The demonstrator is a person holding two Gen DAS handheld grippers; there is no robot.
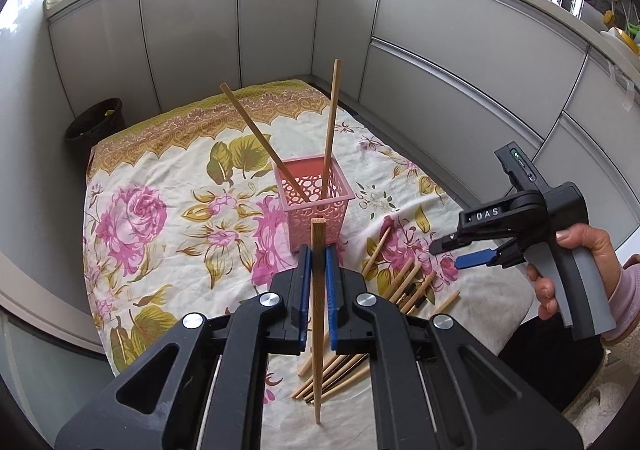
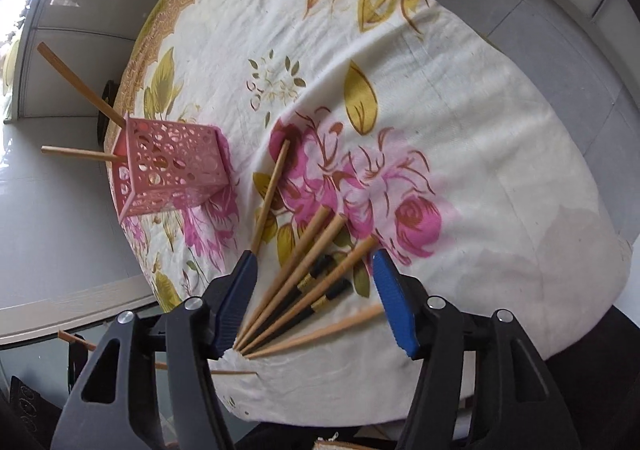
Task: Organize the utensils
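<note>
Chopstick (image 1: 318, 314) clamped upright in left gripper (image 1: 318, 250); right gripper (image 2: 314, 270) jaws apart, empty, above loose chopsticks (image 2: 304, 282); pink basket (image 1: 316, 202) nearby.

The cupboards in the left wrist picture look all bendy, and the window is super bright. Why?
Left wrist view: the fisheye lens bows the straight grey cupboard doors into curves, and daylight washes out the window at top left. Right wrist view: the same lens rounds the flowered cloth-covered table; the pink perforated plastic basket looks tipped sideways; glare at the top-left corner.
</note>
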